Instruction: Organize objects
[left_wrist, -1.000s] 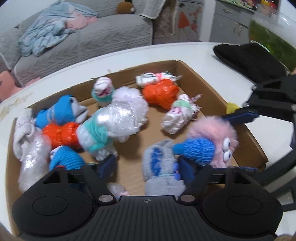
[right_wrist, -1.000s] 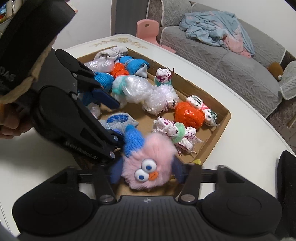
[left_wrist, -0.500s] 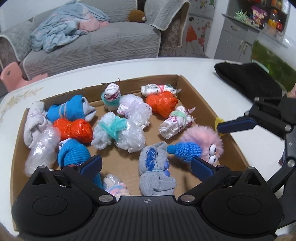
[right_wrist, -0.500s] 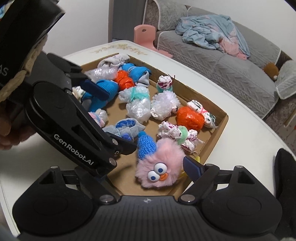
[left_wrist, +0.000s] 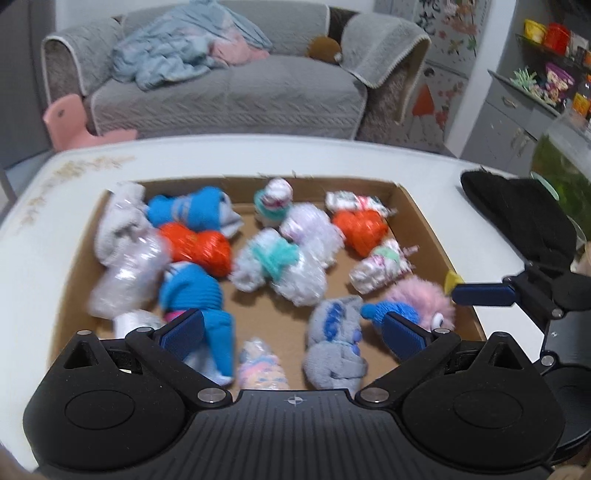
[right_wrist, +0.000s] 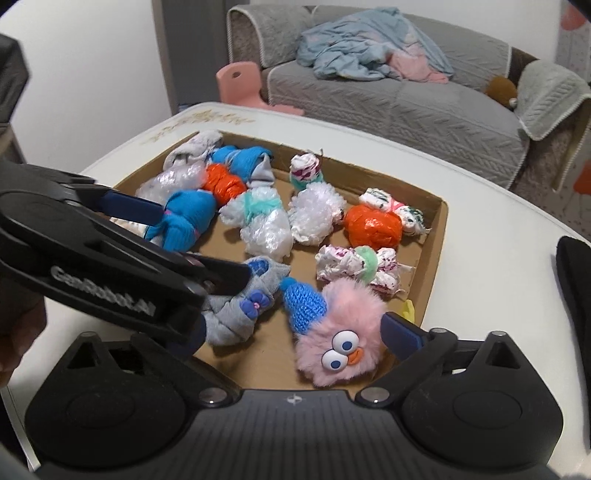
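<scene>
A shallow cardboard box (left_wrist: 424, 218) (right_wrist: 439, 221) on a white table holds several rolled sock and plastic bundles: blue, orange, white, grey. A pink fuzzy toy with a blue knit hat (right_wrist: 340, 336) (left_wrist: 421, 299) lies in the box's near right corner. A grey sock roll (left_wrist: 336, 339) (right_wrist: 240, 306) lies beside it. My left gripper (left_wrist: 291, 330) is open and empty above the box's near edge. My right gripper (right_wrist: 291, 332) is open and empty, its right fingertip (right_wrist: 400, 332) beside the pink toy; its left finger is hidden behind the left gripper's body (right_wrist: 92, 258).
A black cloth (left_wrist: 524, 218) lies on the table right of the box. A small yellow item (left_wrist: 452, 280) sits outside the box's right wall. A grey sofa (left_wrist: 229, 88) with blue and pink clothes and a pink child's chair (right_wrist: 240, 85) stand beyond the table.
My right gripper opened and let go of the pink toy, which now lies in the box. Both grippers have pulled back and up from the box.
</scene>
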